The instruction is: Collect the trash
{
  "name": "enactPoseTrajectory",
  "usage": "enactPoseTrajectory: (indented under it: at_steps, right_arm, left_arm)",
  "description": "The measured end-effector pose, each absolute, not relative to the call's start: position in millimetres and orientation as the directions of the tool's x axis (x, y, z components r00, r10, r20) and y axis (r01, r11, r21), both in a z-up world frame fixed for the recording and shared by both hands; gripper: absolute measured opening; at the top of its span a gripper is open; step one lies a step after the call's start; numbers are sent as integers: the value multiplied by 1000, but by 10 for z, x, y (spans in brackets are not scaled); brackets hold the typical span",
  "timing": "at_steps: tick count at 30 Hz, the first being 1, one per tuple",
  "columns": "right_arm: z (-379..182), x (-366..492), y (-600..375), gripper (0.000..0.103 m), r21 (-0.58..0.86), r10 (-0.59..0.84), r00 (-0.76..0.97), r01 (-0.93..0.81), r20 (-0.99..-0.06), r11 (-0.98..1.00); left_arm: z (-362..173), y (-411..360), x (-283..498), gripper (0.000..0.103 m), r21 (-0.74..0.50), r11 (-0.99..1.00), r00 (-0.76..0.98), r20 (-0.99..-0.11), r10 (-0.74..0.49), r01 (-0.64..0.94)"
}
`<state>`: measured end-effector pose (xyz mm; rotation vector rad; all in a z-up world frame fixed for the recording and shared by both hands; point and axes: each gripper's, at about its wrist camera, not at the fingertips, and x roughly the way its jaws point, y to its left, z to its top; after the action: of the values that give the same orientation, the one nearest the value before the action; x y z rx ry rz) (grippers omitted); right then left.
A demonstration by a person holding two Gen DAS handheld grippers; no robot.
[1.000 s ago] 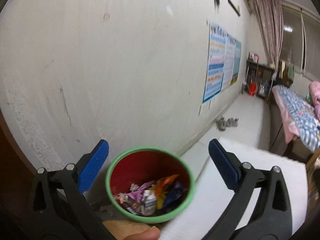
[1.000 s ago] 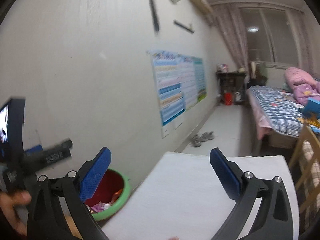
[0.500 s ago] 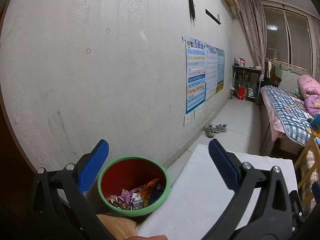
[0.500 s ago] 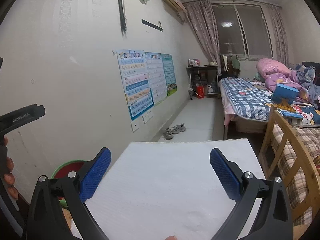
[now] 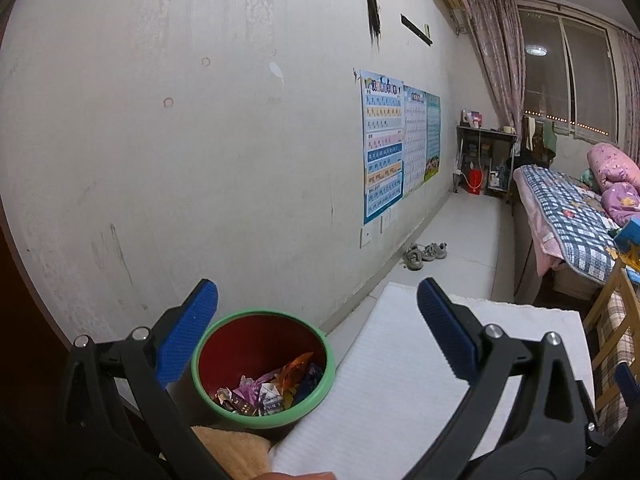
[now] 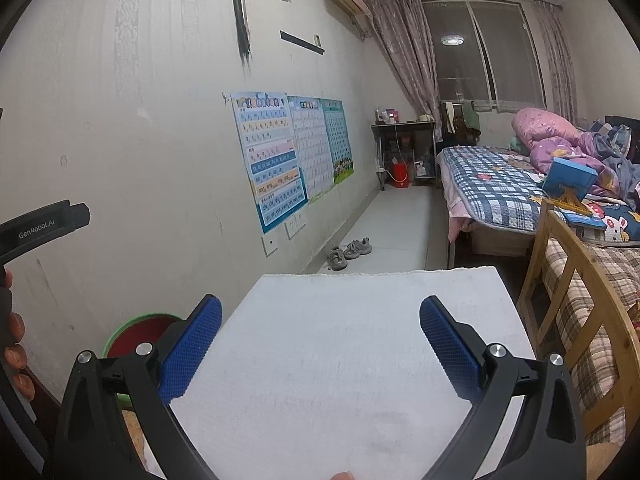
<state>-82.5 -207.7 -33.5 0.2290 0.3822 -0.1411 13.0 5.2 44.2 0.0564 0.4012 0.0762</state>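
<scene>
My left gripper (image 5: 318, 322) has its blue-padded jaws spread wide with nothing between them, hanging above the near left corner of the white ribbed-cloth worktop (image 5: 400, 392). Just below them sits the round bin with a green rim and red inside (image 5: 262, 366), tucked against the pale wall and just beside the worktop's left edge. Crumpled sweet wrappers in purple, orange, white and dark blue (image 5: 272, 390) lie at its bottom. A tan fuzzy cloth (image 5: 232, 450) shows at the bin's near side.

My right gripper (image 6: 320, 344) is likewise wide apart and empty, over the middle of the worktop (image 6: 352, 320), which looks bare from here. In this view only a slice of the bin (image 6: 138, 336) shows behind the left pad. At the left edge I see fingers (image 6: 16, 356) wrapped on the black handle of the other gripper.

A pair of grey shoes (image 6: 348, 252) lies on the floor by the wall.
</scene>
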Motion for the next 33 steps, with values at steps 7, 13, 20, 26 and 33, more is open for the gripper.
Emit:
enactPoseTrajectory:
  at_steps: [7, 13, 20, 26, 33]
  right_arm:
    - [-345, -818, -2072, 96, 188, -84, 912, 172, -401, 967]
    - [-355, -807, -2053, 96, 181, -81, 909, 168, -409, 969]
    - [-381, -804, -2048, 96, 179, -82, 906, 169, -415, 969]
    - [-403, -800, -2048, 96, 175, -76, 902, 165, -425, 971]
    - [-425, -790, -2046, 96, 175, -75, 899, 164, -432, 971]
  left_arm:
    - [435, 77, 171, 98, 62, 996, 914, -397, 84, -65]
    - [385, 98, 185, 98, 57, 997, 908, -411, 79, -60]
    - [362, 107, 196, 98, 55, 997, 907, -415, 77, -59]
    - [353, 117, 205, 98, 54, 997, 905, -419, 75, -57]
    - [338, 119, 211, 98, 52, 997, 903, -425, 70, -53]
